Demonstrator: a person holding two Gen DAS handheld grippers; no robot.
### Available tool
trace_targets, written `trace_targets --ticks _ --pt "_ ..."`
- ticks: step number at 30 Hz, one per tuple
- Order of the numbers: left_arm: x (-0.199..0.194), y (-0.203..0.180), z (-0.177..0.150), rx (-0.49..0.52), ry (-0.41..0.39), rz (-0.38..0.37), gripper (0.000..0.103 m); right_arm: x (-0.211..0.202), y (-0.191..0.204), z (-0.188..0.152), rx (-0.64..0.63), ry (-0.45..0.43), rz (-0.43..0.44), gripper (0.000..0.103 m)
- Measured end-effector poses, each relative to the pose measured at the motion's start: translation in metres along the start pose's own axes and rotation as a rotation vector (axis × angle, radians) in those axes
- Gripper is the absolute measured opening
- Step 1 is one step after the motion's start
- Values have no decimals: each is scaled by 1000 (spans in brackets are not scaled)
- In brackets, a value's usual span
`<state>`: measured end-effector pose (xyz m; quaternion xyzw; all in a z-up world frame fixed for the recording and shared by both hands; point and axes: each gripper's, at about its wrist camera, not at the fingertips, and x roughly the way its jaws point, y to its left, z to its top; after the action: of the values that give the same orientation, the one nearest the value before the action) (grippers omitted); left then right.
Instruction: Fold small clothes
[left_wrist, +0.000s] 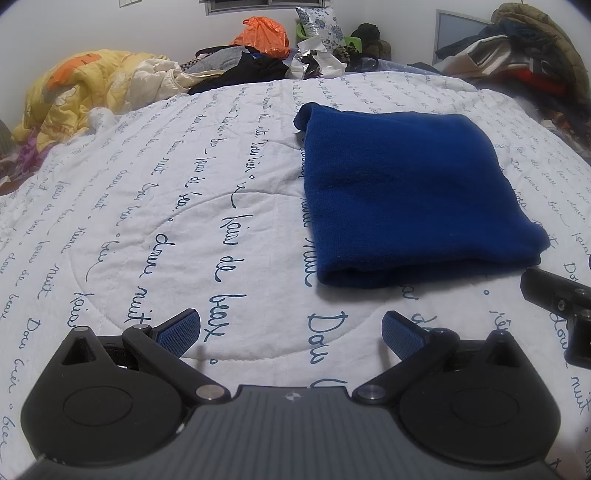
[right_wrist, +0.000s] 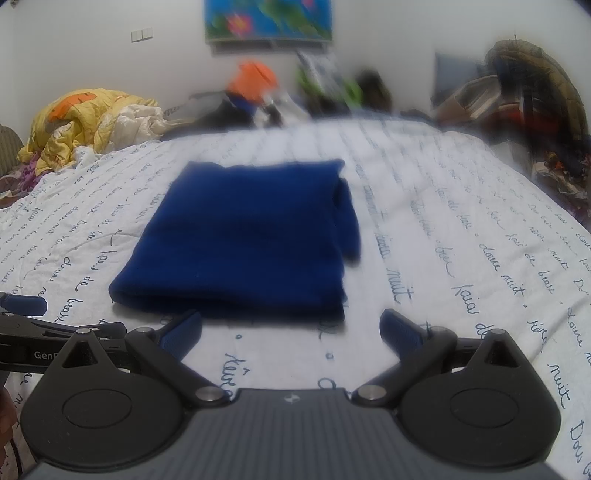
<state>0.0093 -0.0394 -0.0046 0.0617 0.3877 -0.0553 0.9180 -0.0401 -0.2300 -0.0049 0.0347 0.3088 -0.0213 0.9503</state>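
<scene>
Bed: a white quilt (left_wrist: 155, 229) printed with dark cursive lettering is spreading across both views; a yellow comforter (left_wrist: 74, 85) is bunching at the far left corner, an orange bag (left_wrist: 264, 33) is sitting by the wall, and a heap of clothes (left_wrist: 524, 55) is piling up at the far right.
Blue garment: the blue garment (left_wrist: 402, 192) is lying flat on the quilt as a compact, roughly square bundle, its thick folded edge facing the grippers; in the right wrist view one layer (right_wrist: 349, 221) is sticking out along its right side, so the stack is not sitting quite flush.
Left gripper: the left gripper (left_wrist: 291, 332) is hovering over bare quilt, near and to the left of the bundle; its fingers are spreading wide and gripping nothing.
Right gripper: the right gripper (right_wrist: 291, 332) is hovering just short of the near fold, likewise gaping wide and empty; this view is smearing, so fine detail is not readable.
Step in hand: the folding is looking nearly finished, judging by the shape; what is remaining seems to be tidying or one more fold.
Doing it well: pinching all layers at the near corners rather than only the top one; tucking the protruding layer in first; lifting low and laying over evenly, so the bundle is not sliding or dragging the quilt into wrinkles.
</scene>
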Motion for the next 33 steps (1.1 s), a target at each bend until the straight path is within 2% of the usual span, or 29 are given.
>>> trace_targets --ticks 33 --pt "0 0 0 -1 2 3 103 0 1 -2 -3 1 3 103"
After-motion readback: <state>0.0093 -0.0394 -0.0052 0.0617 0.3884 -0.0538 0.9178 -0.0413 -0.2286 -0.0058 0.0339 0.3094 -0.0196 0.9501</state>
